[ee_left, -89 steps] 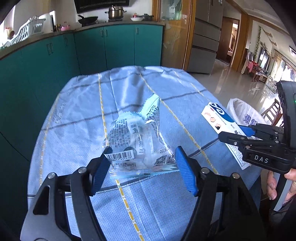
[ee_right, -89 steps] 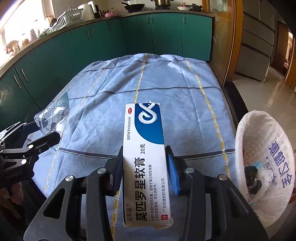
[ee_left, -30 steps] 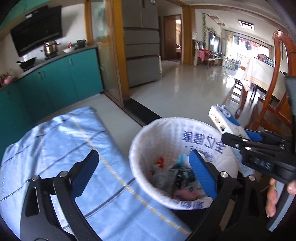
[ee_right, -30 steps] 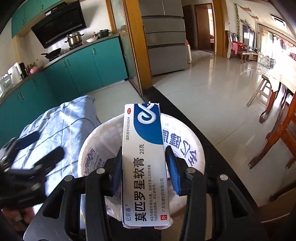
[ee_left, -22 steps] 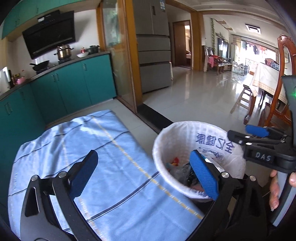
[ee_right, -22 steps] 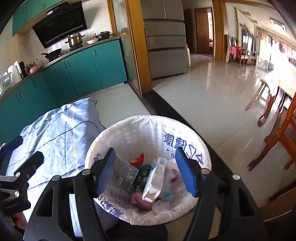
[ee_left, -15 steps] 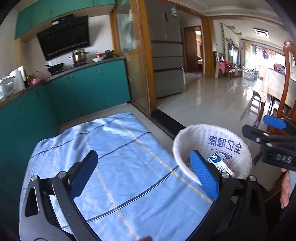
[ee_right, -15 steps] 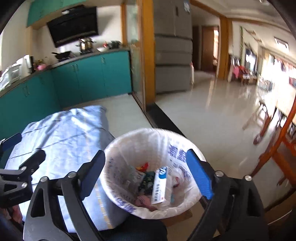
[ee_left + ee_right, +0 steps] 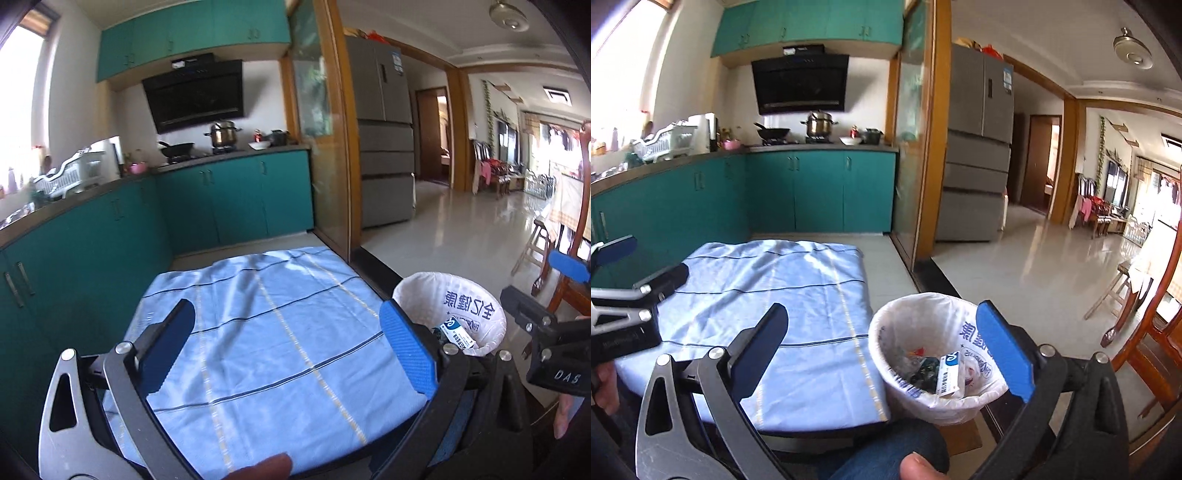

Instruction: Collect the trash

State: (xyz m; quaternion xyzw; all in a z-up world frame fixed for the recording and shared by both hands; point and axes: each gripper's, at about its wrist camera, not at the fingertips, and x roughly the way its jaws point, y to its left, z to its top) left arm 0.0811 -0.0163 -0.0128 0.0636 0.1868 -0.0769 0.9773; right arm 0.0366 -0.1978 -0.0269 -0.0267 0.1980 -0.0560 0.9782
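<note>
The white-lined trash bin (image 9: 916, 317) stands on the floor right of the table and holds the blue-and-white medicine box (image 9: 948, 373) on top of other wrappers. The bin (image 9: 480, 295) and the box (image 9: 457, 333) also show in the left wrist view. My left gripper (image 9: 288, 347) is open and empty above the blue checked tablecloth (image 9: 266, 332). My right gripper (image 9: 886, 350) is open and empty, raised above and in front of the bin. No trash shows on the tablecloth (image 9: 768, 280).
Teal kitchen cabinets (image 9: 812, 192) with pots on the counter run behind the table. A grey fridge (image 9: 975, 147) and an orange door frame (image 9: 934, 147) stand to the right. Wooden chairs (image 9: 1152, 325) are at the far right. My knee (image 9: 886, 450) is below the table edge.
The left gripper dropped the wrapper and the right gripper dropped the medicine box into the bin. Both grippers opened, then rose and pulled back from the bin.
</note>
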